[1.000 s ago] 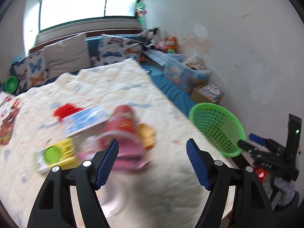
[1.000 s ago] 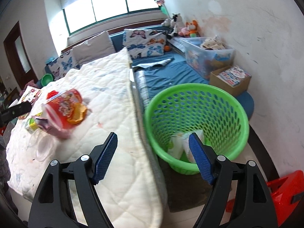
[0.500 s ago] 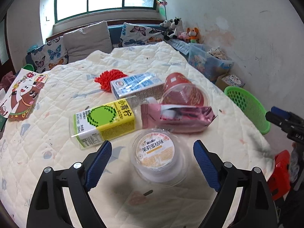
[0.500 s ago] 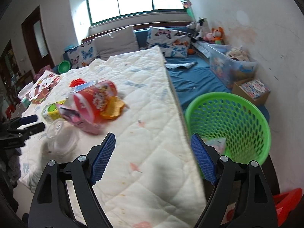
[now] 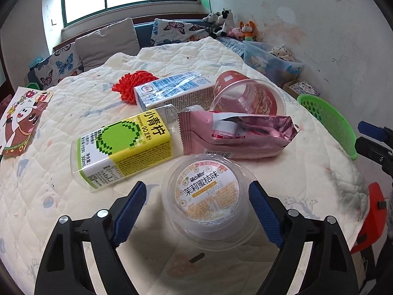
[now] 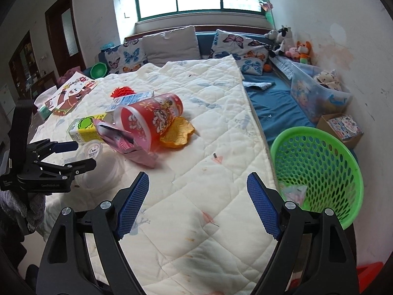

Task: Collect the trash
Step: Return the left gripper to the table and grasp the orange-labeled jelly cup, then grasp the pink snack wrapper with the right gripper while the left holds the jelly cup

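Left view: our left gripper sat around clear cup, jaws closing, pads not touching yet. Cup lay on quilt, just beside pink bag and yellow carton. We should squeeze softly; thin cup may squash.

Right view: our right gripper was wide apart, held nothing, over bare quilt. Green basket stood beside bed, some trash inside.
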Demonstrator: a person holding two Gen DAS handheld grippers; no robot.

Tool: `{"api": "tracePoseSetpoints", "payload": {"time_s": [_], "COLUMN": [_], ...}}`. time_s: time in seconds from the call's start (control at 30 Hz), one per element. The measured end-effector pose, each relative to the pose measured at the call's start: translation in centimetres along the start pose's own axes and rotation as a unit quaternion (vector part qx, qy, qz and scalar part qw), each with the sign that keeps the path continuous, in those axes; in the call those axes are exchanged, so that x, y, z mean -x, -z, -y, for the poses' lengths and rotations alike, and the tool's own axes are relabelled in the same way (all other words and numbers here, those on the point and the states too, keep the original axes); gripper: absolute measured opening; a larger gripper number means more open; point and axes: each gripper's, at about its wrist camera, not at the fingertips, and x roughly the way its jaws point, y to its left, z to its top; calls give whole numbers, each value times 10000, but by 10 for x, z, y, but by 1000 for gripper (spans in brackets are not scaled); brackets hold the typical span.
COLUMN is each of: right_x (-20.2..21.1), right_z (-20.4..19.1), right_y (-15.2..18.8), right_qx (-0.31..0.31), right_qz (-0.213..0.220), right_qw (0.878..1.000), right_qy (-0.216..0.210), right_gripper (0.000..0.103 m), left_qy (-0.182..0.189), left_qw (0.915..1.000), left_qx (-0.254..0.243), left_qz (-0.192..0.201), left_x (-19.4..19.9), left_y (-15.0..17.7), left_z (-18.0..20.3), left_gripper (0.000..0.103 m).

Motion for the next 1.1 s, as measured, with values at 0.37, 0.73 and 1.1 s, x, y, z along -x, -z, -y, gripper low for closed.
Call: {"api": "tracePoseSetpoints", "payload": {"time_s": [0.37, 0.73, 1.1], "right_x": [-8, -25, -62], "right_z": [-28, -75, -115], "right_y": [-7, -26, -47], "right_qx": [441, 1207, 2103], "right_qz": [-99, -189, -332], "right_qw": [9987, 9904, 9734], "right_qy": [-234, -651, -844], "right_gripper": [82, 79, 74], "left_qy": [53, -20, -155], "left_qw": [9999, 9995, 9985], "left_qx": [-90, 109, 335], "left_qz": [41, 284, 392], "left_x": [0, 29, 52], "left_y": [3, 4, 11], "left_z": [6, -12, -37], "left_gripper": [67, 67, 67]}}
